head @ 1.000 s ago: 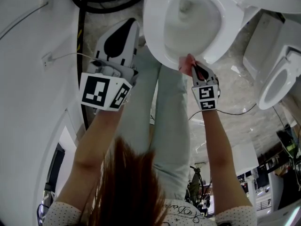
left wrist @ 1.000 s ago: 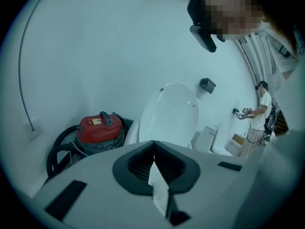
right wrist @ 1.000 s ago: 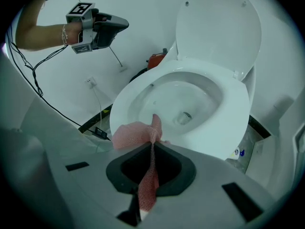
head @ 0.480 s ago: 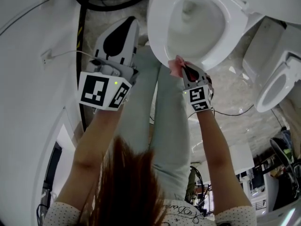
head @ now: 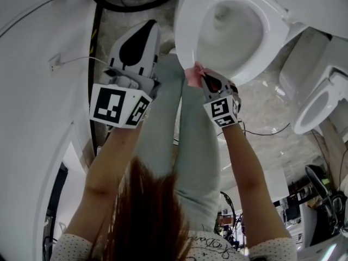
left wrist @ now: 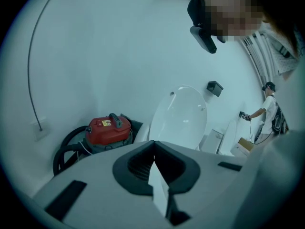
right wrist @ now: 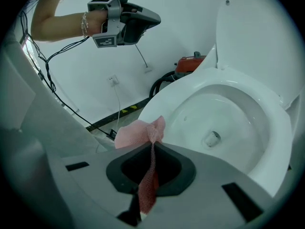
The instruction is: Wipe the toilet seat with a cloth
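Mid-wipe, I'd say. Right gripper (head: pixel 202 79) jaws clenched on the pink cloth (right wrist: pixel 141 133). Its free wad sits at the front rim of the toilet seat (head: pixel 187 45), about 7 o'clock on the bowl in the head view, and looks to be touching. Left gripper (left wrist: pixel 155 173) jaws pressed together with nothing in them, held off at 9 o'clock, apart from the toilet.

Next move probably: slide the wad along the rim, press down, keep the clamp firm so the cloth doesn't pull out.

Lid (left wrist: pixel 183 113) is up. Room: white wall (left wrist: pixel 119 56), stone-pattern floor (head: pixel 261 107), red vacuum (left wrist: pixel 108 129) with black hose (left wrist: pixel 66 149) beside the toilet, second toilet (head: pixel 318 99) at 3 o'clock, loose cable (head: pixel 266 130) on the floor.
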Demonstrator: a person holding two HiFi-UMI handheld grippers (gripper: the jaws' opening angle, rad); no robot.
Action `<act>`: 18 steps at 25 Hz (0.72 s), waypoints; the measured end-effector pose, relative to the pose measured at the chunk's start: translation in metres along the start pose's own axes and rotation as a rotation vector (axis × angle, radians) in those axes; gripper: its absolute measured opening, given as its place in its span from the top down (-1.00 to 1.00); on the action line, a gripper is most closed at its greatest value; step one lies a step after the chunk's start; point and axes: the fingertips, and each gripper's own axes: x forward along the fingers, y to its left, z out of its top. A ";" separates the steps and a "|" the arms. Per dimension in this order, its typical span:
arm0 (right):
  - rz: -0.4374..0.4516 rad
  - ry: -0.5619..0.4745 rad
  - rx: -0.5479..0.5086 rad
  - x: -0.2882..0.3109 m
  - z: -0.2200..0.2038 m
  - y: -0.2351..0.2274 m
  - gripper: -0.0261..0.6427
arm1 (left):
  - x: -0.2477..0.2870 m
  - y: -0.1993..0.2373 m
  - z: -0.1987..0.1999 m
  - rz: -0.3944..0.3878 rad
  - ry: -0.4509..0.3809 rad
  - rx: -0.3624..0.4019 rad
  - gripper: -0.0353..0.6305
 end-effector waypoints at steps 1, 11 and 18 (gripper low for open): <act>0.005 0.002 -0.008 0.002 0.002 0.001 0.85 | -0.001 0.001 0.000 0.005 -0.002 -0.001 0.91; 0.035 -0.005 -0.048 0.014 0.025 0.001 0.84 | -0.004 0.010 0.001 0.040 -0.008 -0.017 0.91; 0.057 -0.023 -0.063 0.022 0.039 -0.003 0.84 | -0.004 0.013 0.000 0.061 -0.013 -0.025 0.91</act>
